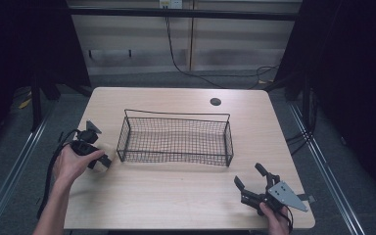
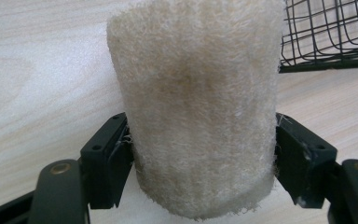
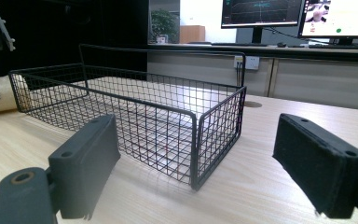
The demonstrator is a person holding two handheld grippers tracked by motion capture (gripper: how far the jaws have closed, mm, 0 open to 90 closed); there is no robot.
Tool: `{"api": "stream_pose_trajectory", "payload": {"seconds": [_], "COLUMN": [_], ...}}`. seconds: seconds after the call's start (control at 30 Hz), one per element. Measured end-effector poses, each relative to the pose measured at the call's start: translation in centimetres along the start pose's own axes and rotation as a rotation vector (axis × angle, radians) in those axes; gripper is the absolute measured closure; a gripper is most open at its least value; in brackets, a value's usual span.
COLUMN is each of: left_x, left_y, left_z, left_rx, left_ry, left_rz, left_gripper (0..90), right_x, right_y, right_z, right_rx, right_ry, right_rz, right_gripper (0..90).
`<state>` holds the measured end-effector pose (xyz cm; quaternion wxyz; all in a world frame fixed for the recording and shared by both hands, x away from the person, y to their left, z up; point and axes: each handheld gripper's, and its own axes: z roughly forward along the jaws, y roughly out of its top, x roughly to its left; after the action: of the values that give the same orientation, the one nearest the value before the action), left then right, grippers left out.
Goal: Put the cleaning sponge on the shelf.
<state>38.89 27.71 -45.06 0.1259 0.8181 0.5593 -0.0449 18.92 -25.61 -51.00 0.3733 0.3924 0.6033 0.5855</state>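
My left claw [image 2: 200,154] is clamped on a fuzzy cream roll [image 2: 196,102], low on the worktop [image 1: 176,196] just beside the wire basket [image 1: 176,139], probably staged for a drop-in. Right claw [image 1: 252,181] sits apart, empty, clear of the basket.

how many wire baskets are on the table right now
1. The wire basket sits mid-table, between the left gripper, whose jaws clamp a fuzzy roll, and the right gripper.
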Motion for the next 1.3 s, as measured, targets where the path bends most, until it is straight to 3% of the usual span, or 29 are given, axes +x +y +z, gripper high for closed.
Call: {"api": "stream_pose_trajectory", "payload": {"seconds": [0.07,0.1,0.43,0.53,0.7,0.8,0.9,1.13,1.3], "left_x": [0.0,0.1,0.3,0.3,0.2,0.2,0.4,0.6,0.4], "left_y": [-0.1,-0.1,-0.9,-1.3,-1.6,-1.8,-2.0,-2.3,-2.4], "left_z": [-0.1,-0.2,-0.8,-1.1,-1.6,-2.0,-2.3,-3.2,-3.8], "left_rx": [-0.002,-0.013,-0.019,-0.045,-0.06,-0.082,-0.091,-0.104,-0.139], "left_ry": [-0.002,-0.003,-0.004,-0.036,-0.042,-0.067,-0.119,-0.109,-0.12], "left_rz": [0.021,0.007,0.003,-0.006,-0.007,-0.012,-0.007,0.002,-0.018], "left_gripper": [27.8,27.8,27.8,27.8,27.8,27.8,27.8,27.8,27.8], "right_x": [0.0,0.0,0.1,0.0,0.1,0.0,0.0,0.0,0.0], "right_y": [0.0,0.0,0.0,0.0,0.0,0.0,0.0,0.0,0.0], "right_z": [0.0,0.0,0.0,0.0,0.0,0.0,0.0,0.0,0.0], "right_rx": [-0.001,0.0,0.002,0.003,0.001,-0.002,-0.006,-0.005,-0.001], "right_ry": [0.002,0.002,0.004,0.007,0.004,0.006,0.004,0.003,0.004], "right_rz": [-0.001,-0.002,-0.004,-0.004,-0.003,-0.002,-0.003,-0.003,-0.001], "right_gripper": [13.4,13.5,13.5,13.5,13.5,13.5,13.5,13.5,13.5]}}
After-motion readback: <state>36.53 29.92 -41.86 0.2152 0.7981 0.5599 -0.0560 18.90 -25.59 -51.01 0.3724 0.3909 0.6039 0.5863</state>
